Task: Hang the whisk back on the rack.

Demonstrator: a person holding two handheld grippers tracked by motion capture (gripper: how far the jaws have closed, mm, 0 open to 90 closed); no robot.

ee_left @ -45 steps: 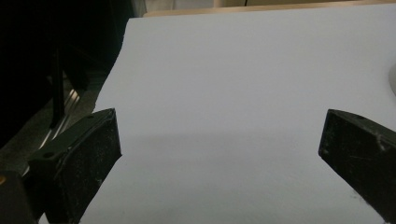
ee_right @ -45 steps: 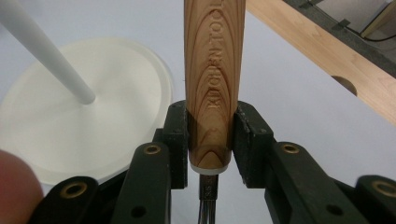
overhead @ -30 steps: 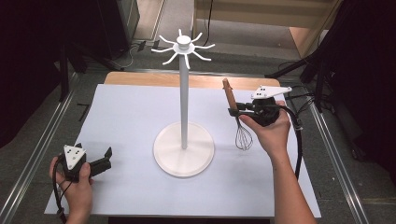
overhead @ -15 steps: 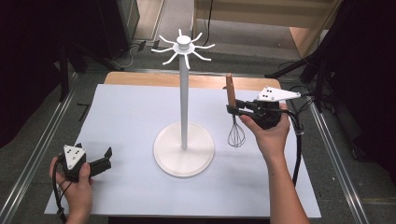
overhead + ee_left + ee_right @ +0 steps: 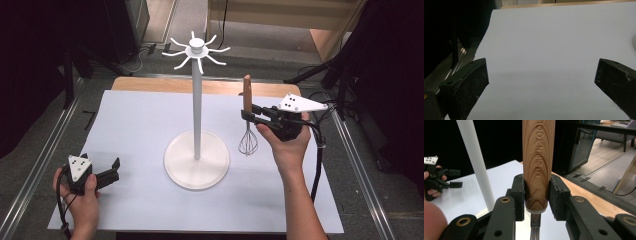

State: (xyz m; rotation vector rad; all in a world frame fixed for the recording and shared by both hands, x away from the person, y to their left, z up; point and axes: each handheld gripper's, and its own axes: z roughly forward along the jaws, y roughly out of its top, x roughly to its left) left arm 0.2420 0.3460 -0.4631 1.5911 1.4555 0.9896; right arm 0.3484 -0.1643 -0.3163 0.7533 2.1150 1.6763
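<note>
Wooden-handled whisk with wire loops (image 5: 247, 125) is sitting clamped in our right gripper (image 5: 250, 114), jaws pressing both sides of the handle near its lower end, whisk hanging upright with the wires just above the white table sheet (image 5: 135, 125), right of the white round-based stand with hooked arms on top (image 5: 197, 125). Our left gripper (image 5: 112, 170) is resting low near the sheet's near-left corner, well apart from the stand, jaws standing wide apart with nothing between them.
</note>
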